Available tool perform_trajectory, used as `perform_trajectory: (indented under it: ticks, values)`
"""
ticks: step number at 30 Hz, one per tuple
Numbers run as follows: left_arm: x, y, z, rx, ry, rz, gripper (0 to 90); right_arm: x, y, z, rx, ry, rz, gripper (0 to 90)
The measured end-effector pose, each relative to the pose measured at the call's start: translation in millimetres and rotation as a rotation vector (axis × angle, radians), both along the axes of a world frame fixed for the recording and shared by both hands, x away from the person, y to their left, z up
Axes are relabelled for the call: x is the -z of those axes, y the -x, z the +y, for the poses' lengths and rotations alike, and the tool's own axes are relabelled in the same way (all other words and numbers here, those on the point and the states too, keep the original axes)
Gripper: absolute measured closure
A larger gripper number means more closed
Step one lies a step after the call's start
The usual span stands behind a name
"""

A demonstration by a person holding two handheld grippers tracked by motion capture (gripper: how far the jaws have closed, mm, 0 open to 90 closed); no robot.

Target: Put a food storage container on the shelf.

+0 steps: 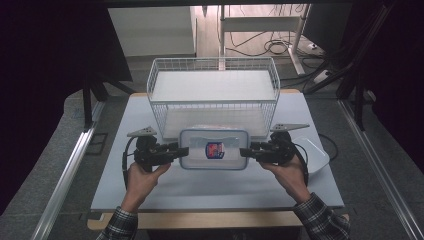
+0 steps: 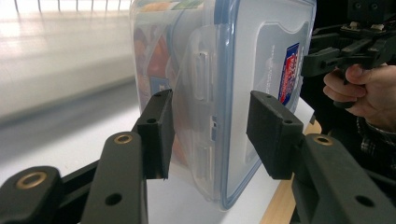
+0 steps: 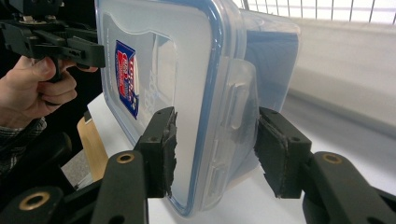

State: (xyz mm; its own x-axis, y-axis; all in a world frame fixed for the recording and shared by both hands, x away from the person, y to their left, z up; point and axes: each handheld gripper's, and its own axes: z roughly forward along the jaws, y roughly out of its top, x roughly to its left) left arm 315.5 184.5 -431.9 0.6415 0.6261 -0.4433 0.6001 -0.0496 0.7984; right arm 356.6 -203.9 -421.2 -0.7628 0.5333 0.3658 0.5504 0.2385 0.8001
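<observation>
The clear lidded container (image 1: pixel 214 149) is being flanked at its two short ends, one gripper to each, directly in front of the white wire basket (image 1: pixel 214 95) on the tabletop (image 1: pixel 200 187). This symmetrical approach is judged to be a preparation for a level two-handed lift, probably toward the basket's lower shelf, with the blue-sealed lid kept uppermost.

At the left, the left gripper (image 1: pixel 176 150) is being held level by the person's left hand (image 1: pixel 142 175), with its fingers (image 2: pixel 159 130) straddling the container's end latch (image 2: pixel 201 79). In the left gripper view, the fingers are being kept moderately apart. One finger is lying against or just beside the body wall below the lid; whether it is touching cannot be told. The other is standing clear of the lid face. The container is not yet being clamped on this side.

At the right, the right gripper (image 1: pixel 248 151) is being held by the right hand (image 1: pixel 290 172) in mirror fashion. In the right gripper view, its fingers (image 3: pixel 161 149) are being set on either side of the opposite latch (image 3: pixel 236 121), again at a moderate spread. The lid-side finger is appearing very close to the lid; contact cannot be confirmed. A white tray (image 1: pixel 315 152) is lying on the tabletop just behind the right gripper.
</observation>
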Motion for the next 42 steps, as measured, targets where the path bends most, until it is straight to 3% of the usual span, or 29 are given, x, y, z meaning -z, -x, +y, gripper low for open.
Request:
perform_trajectory:
  ticks: [17,33,42]
  values:
    - [-46.9,-19.0,3.5,-0.029,0.025,-0.067,52.1,-51.3,-21.4,4.4,0.011,-0.027,-0.071,50.1]
    - [-95.1,-55.8,5.5,-0.033,0.042,-0.135,52.0,-100.8,-53.5,6.0,0.033,-0.052,-0.132,50.0]
    - [-118.2,-79.0,8.2,-0.048,0.053,-0.149,52.1,-119.2,-75.5,7.8,0.039,-0.072,-0.134,50.0]
